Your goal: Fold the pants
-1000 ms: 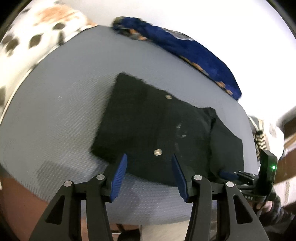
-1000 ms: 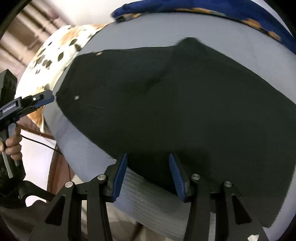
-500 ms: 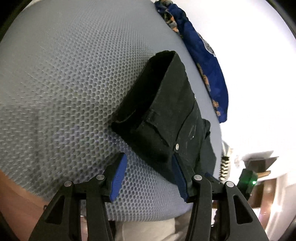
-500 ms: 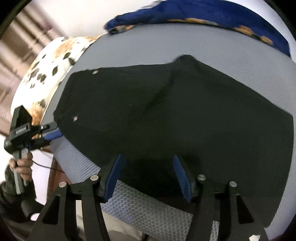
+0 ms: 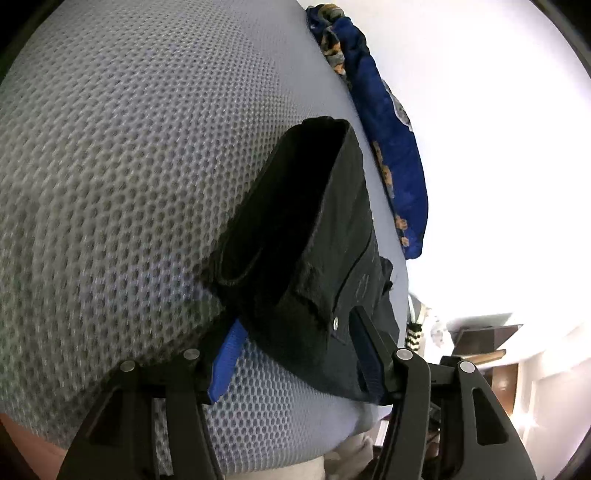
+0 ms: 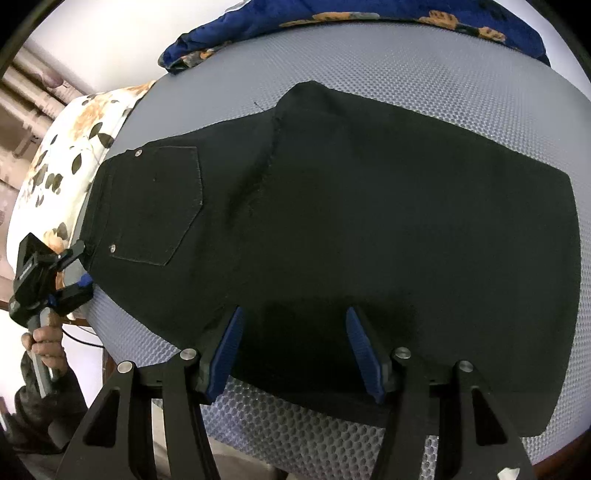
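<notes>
While my left fingers straddle the waistband corner of the black pants, the right gripper hangs over the near edge of the same garment.

Seen along the left gripper, its jaws are opening, one blue pad low against the grey mesh surface under the cloth and the other above the corner by a metal rivet, so the waistband lies between them; I cannot tell whether the pads press on it. On my right side the fingers stand apart, the fabric edge lying between and beyond them, unpinched. Ahead of the right fingers the pants spread flat, back pocket toward the left gripper. Beyond the pants, a blue patterned cloth lies at the surface's far edge.
</notes>
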Demonstrator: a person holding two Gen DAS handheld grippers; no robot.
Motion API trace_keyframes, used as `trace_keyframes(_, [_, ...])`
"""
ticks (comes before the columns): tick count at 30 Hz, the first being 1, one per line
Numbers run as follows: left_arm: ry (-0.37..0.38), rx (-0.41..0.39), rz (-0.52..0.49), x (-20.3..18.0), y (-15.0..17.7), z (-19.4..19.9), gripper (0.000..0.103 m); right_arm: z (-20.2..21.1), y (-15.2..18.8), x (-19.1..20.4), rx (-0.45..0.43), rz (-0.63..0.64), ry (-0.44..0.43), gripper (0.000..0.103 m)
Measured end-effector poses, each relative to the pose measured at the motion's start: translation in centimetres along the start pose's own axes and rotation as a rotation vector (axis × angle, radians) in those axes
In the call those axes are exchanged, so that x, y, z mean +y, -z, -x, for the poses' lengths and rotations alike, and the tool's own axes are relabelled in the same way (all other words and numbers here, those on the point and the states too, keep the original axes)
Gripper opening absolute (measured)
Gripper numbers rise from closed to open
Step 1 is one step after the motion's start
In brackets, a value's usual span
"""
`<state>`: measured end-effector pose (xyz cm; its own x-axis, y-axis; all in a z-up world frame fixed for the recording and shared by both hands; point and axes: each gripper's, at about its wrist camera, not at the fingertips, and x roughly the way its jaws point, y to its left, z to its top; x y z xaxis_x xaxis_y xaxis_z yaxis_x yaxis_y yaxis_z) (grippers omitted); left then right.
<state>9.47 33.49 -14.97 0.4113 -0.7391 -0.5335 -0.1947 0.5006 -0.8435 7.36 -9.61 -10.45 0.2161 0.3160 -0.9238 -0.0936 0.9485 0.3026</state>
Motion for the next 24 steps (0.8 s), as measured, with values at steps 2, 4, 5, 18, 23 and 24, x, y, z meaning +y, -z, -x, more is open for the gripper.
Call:
trace_keyframes(2, [-0.001,0.004,-0.004,-0.1,-0.5,-0.2,0.059,-0.1,0.2,0.6,0.001,0.031,0.024,0.055])
trace_keyframes(4, [-0.001,0.006,-0.021,-0.3,-0.9,-0.5,0.059,-0.1,0.4,0.8,-0.003,0.039,0.036,0.055])
trace_keyframes(5, [-0.001,0.005,-0.028,-0.4,-1.2,-0.6,0.059,-0.1,0.4,0.8,-0.003,0.036,0.034,0.056])
trace_keyframes(18, [-0.005,0.005,-0.107,-1.8,-3.2,-2.4,0.063,0.1,0.5,0.2,-0.013,0.001,0.004,0.056])
trace_keyframes(23, [-0.056,-0.018,-0.163,-3.3,-2.9,-3.3,0.063,0.1,0.5,0.2,-0.020,-0.011,-0.018,0.060])
trace_keyframes(24, [-0.091,-0.027,-0.193,-4.0,-2.6,-3.5,0.059,0.1,0.5,0.3,-0.021,-0.011,-0.017,0.060])
